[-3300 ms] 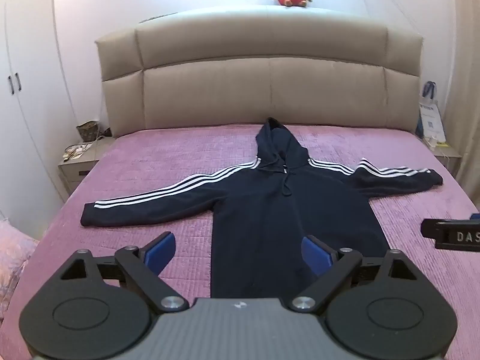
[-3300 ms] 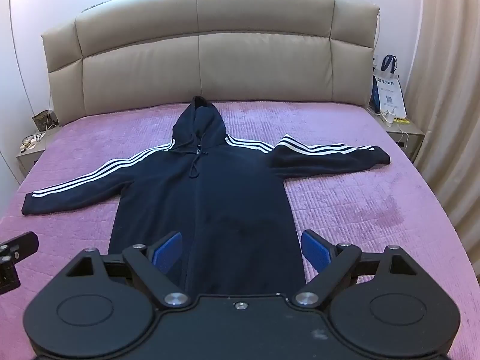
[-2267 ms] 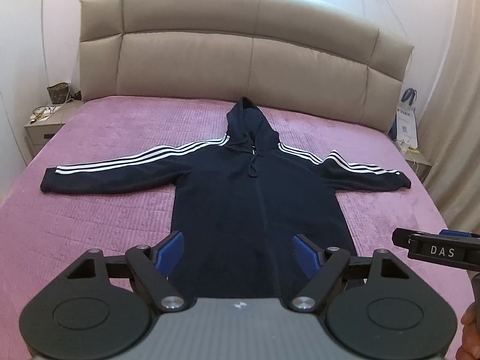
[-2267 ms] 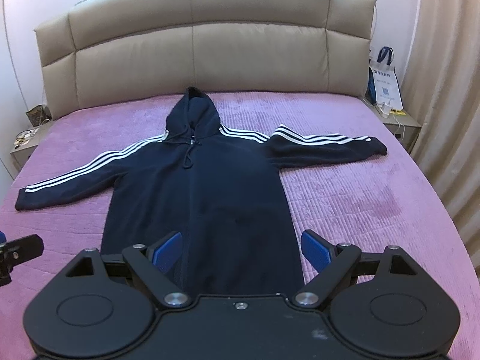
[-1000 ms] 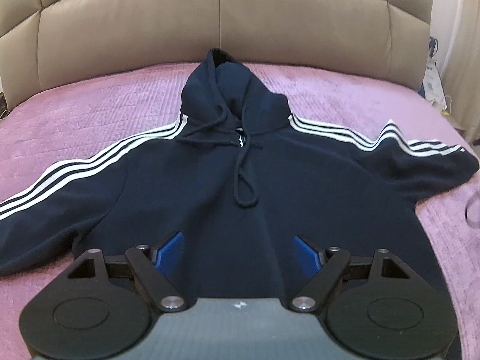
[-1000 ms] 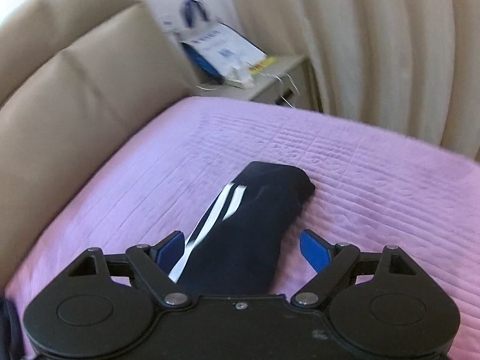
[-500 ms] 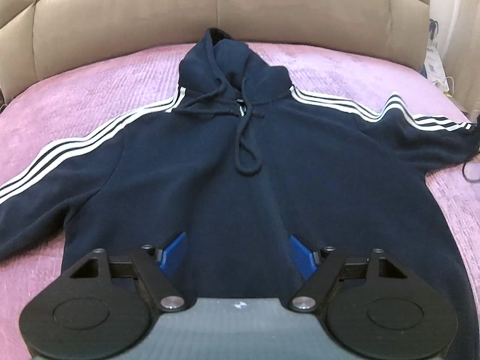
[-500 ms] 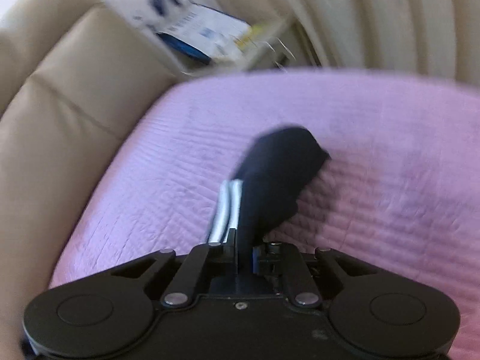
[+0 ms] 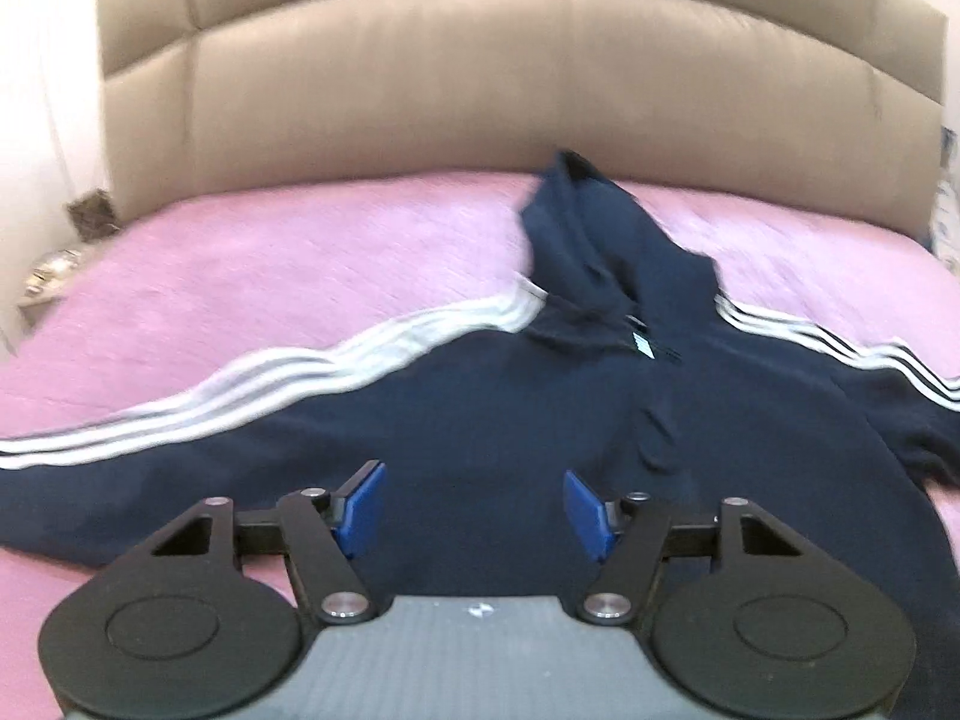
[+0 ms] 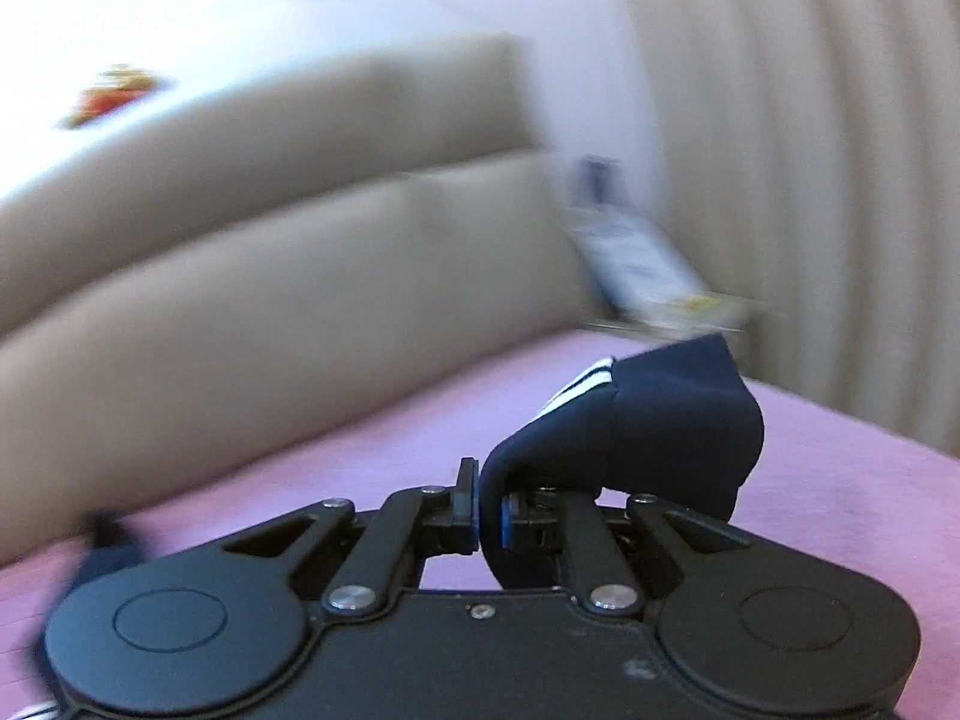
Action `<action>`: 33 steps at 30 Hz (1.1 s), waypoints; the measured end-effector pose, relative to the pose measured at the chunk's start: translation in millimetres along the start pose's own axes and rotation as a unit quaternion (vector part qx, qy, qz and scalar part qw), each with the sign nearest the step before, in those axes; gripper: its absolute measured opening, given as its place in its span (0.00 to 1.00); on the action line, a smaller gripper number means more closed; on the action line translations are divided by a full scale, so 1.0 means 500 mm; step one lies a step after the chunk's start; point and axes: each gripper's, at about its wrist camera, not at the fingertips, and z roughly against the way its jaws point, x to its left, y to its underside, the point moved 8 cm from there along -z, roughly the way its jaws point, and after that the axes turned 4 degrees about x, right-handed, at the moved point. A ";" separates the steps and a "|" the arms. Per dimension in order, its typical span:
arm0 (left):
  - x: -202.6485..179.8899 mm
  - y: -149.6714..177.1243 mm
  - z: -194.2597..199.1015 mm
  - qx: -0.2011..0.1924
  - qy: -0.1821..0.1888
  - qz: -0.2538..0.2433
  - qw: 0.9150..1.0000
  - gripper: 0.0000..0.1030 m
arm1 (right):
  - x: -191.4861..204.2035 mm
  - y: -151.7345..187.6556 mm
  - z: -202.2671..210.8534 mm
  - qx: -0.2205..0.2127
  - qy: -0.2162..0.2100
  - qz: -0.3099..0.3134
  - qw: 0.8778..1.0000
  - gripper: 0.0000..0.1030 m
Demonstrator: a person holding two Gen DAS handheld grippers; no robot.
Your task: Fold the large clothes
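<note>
Between pads of right gripper (image 10: 489,519): sleeve cuff (image 10: 672,420) of navy hoodie (image 9: 540,420), clamped, lifted off pink bedspread (image 9: 270,276). Left gripper (image 9: 474,507) jaws apart, closing, nothing pinched, above hoodie chest. Beige headboard (image 9: 480,90) beyond.

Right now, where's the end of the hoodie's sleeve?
In the right wrist view the sleeve cuff is pinched in the right tool, lifted above the pink bedspread, below the beige headboard.

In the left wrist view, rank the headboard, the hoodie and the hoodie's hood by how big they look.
1. headboard and hoodie: look alike in area, unsure which is larger.
2. hood: clearly smallest.
</note>
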 end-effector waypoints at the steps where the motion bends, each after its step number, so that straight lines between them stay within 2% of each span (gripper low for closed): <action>1: 0.015 -0.011 0.006 -0.005 -0.004 0.005 1.000 0.64 | 0.071 0.012 0.025 -0.006 -0.031 0.003 0.999 0.09; 3: 0.044 -0.028 0.016 -0.017 -0.009 0.022 1.000 0.65 | 0.194 0.041 0.071 0.000 -0.091 0.006 0.996 0.09; 5: 0.068 -0.038 0.022 -0.033 -0.014 0.041 0.999 0.65 | 0.318 0.095 0.086 0.031 -0.162 0.019 0.986 0.09; 6: 0.080 -0.043 0.021 -0.042 -0.019 0.048 0.998 0.65 | 0.368 0.122 0.092 0.043 -0.183 0.030 0.982 0.10; 7: 0.089 -0.044 0.018 -0.047 -0.024 0.053 0.997 0.65 | 0.411 0.152 0.097 0.051 -0.201 0.043 0.977 0.16; 9: 0.108 -0.039 0.008 -0.048 -0.024 0.062 0.997 0.66 | 0.504 0.250 0.105 0.097 -0.250 0.129 0.955 0.84; 11: 0.123 -0.025 -0.016 -0.032 -0.002 0.083 0.996 0.67 | 0.534 0.345 0.122 0.131 -0.264 0.213 0.932 0.80; 13: 0.143 -0.008 -0.041 -0.017 0.027 0.113 0.993 0.68 | 0.503 0.387 0.138 0.130 -0.258 0.252 0.924 0.80; 15: 0.165 0.006 -0.057 -0.010 0.043 0.128 0.991 0.68 | 0.447 0.388 0.137 0.125 -0.224 0.262 0.930 0.80; 17: 0.174 0.011 -0.077 -0.002 0.059 0.140 0.988 0.67 | 0.381 0.374 0.116 0.128 -0.176 0.242 0.945 0.79; 18: 0.177 0.012 -0.085 0.001 0.074 0.147 0.986 0.68 | 0.343 0.361 0.094 0.135 -0.145 0.224 0.954 0.69; 19: 0.172 0.009 -0.097 0.006 0.096 0.155 0.983 0.68 | 0.302 0.347 0.064 0.150 -0.115 0.200 0.961 0.63; 20: 0.165 0.006 -0.113 0.012 0.114 0.167 0.979 0.68 | 0.269 0.339 0.042 0.164 -0.095 0.181 0.965 0.45; 21: 0.159 0.002 -0.129 0.017 0.128 0.177 0.976 0.69 | 0.230 0.331 0.016 0.179 -0.073 0.155 0.969 0.34; 22: 0.153 -0.002 -0.151 0.025 0.141 0.188 0.972 0.69 | 0.192 0.327 -0.003 0.190 -0.057 0.132 0.971 0.33; 25: 0.136 -0.022 -0.208 0.044 0.170 0.214 0.961 0.71 | 0.137 0.325 -0.067 0.215 -0.029 0.097 0.971 0.33; 26: 0.128 -0.028 -0.229 0.053 0.178 0.216 0.959 0.75 | 0.129 0.337 -0.048 0.223 -0.025 0.093 0.970 0.33; 29: 0.100 -0.041 -0.292 0.083 0.186 0.218 0.954 0.72 | 0.113 0.391 -0.089 0.269 -0.010 0.092 0.959 0.33; 30: 0.091 -0.045 -0.313 0.092 0.177 0.214 0.956 0.57 | 0.112 0.410 -0.097 0.288 -0.007 0.097 0.953 0.33; 31: 0.083 -0.053 -0.322 0.089 0.159 0.202 0.962 0.45 | 0.112 0.419 -0.099 0.293 -0.004 0.102 0.951 0.33; 32: 0.074 -0.063 -0.325 0.089 0.146 0.181 0.969 0.15 | 0.115 0.421 -0.102 0.290 -0.004 0.107 0.951 0.33; 33: 0.060 -0.074 -0.324 0.090 0.145 0.160 0.972 0.09 | 0.118 0.415 -0.096 0.284 -0.005 0.109 0.953 0.33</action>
